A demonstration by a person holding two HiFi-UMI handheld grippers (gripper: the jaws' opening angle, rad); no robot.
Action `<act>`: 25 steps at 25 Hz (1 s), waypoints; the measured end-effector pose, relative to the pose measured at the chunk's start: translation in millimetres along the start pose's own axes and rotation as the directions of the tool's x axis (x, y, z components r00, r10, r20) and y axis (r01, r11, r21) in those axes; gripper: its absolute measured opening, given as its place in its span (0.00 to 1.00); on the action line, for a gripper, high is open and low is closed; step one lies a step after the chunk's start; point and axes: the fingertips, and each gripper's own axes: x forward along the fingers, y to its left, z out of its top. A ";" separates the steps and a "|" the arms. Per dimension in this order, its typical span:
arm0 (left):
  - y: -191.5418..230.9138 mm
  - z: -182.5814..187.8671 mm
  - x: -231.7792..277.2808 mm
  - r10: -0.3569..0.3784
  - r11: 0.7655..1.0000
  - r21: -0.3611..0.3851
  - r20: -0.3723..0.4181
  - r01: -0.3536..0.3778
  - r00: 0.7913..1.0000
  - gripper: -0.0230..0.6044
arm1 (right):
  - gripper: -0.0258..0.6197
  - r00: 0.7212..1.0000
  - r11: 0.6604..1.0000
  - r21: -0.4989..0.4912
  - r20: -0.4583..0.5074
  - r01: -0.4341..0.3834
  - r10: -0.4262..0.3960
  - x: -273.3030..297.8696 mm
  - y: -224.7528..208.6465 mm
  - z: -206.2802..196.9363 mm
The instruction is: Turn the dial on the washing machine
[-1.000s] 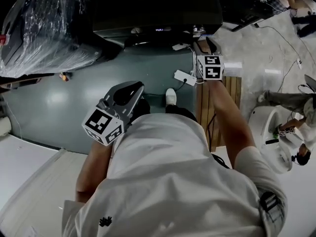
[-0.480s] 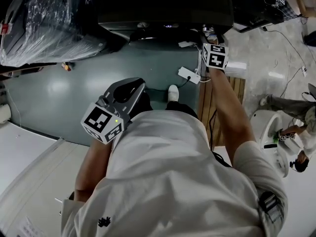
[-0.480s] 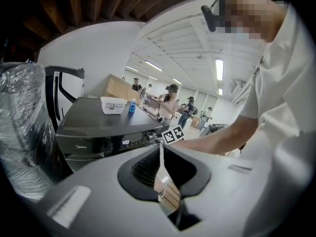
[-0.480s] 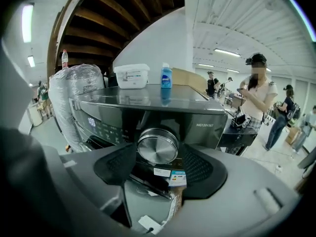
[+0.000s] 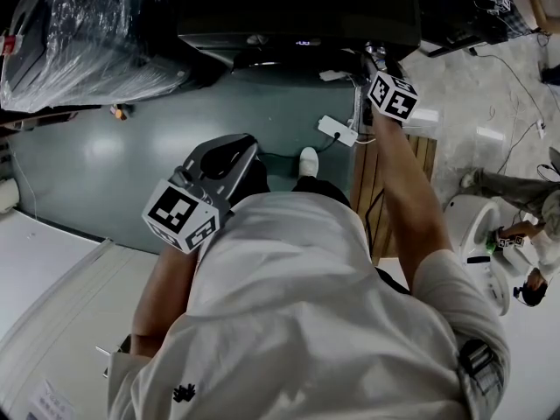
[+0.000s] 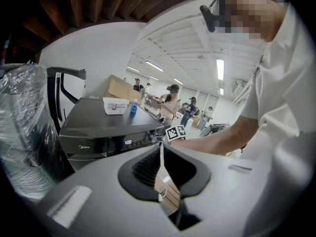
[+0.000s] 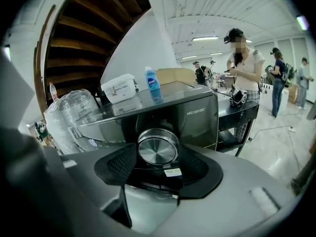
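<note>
From the head view, the right arm reaches straight out, the right gripper (image 5: 378, 66) at the dark washing machine (image 5: 297, 11), its tips lost in shadow. The left gripper (image 5: 229, 154) hangs by the chest. In the left gripper view, the jaws meet, empty. In the right gripper view, the jaws, just opened wide, flank the silver dial (image 7: 158, 146) untouched. The white tub (image 7: 118, 88) on top hides its contents.

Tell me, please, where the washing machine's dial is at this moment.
In the right gripper view the dial sits mid-frame on the front of the washing machine, between the right gripper's open jaws, which have just been opening.
</note>
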 end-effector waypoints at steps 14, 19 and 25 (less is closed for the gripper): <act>-1.3 -0.1 -0.3 0.002 1.000 0.002 0.010 -0.002 1.000 0.15 | 0.45 1.000 0.998 -0.070 0.023 -0.006 0.008 -8.4 2.0 -0.7; -3.3 -2.6 0.5 0.002 1.000 -0.006 0.011 -0.002 1.000 0.15 | 0.45 0.998 0.900 -0.432 0.015 0.055 -0.053 -10.2 16.6 0.3; -7.4 -3.7 0.0 0.000 1.000 0.009 0.002 0.000 1.000 0.15 | 0.45 0.993 0.881 -0.461 0.001 0.102 -0.115 2.4 15.6 -5.6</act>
